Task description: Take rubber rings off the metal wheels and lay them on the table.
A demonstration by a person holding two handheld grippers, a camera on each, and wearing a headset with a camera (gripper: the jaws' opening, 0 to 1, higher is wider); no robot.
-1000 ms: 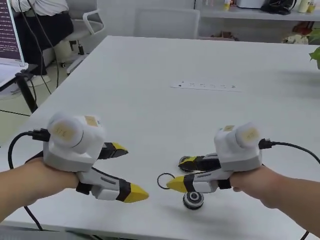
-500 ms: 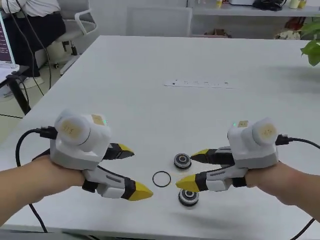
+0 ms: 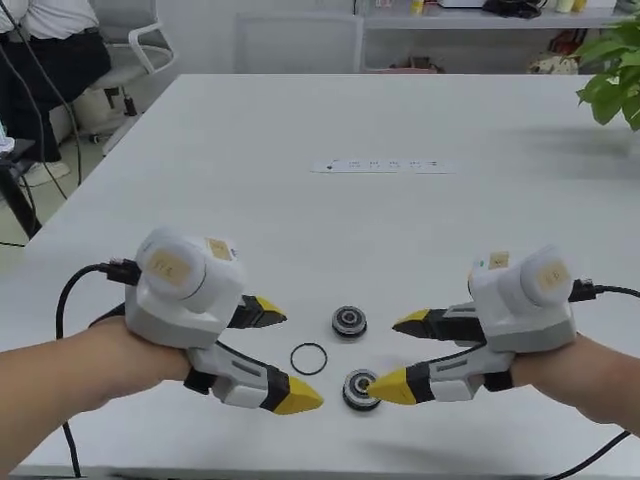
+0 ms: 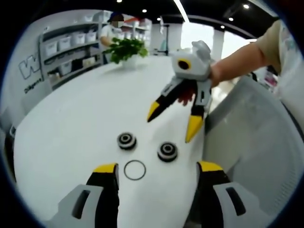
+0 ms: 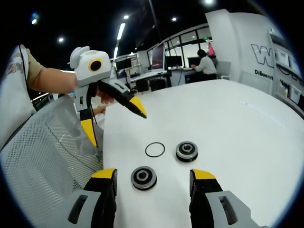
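Note:
Two metal wheels with dark rubber rims lie near the table's front edge, one (image 3: 349, 321) farther and one (image 3: 358, 389) nearer. A loose black rubber ring (image 3: 309, 358) lies flat to their left. My left gripper (image 3: 287, 355) is open, left of the ring. My right gripper (image 3: 398, 355) is open, its near jaw tip beside the nearer wheel. In the left gripper view the ring (image 4: 135, 170) lies between my open jaws, with both wheels (image 4: 127, 140) (image 4: 167, 151) beyond. In the right gripper view one wheel (image 5: 143, 177) sits between my jaws, the other wheel (image 5: 187, 151) and ring (image 5: 155, 149) beyond.
A white strip with small marks (image 3: 385, 166) lies mid-table. A plant (image 3: 610, 80) stands at the right edge, and office chairs (image 3: 298, 42) stand behind the table. The table's front edge (image 3: 330, 467) runs just below the grippers. A mesh chair back (image 5: 42, 161) is close by.
My right gripper has drawn back to the right, uncovering the farther wheel. The ring stays flat on the table. The head camera has tilted, shifting the whole view.

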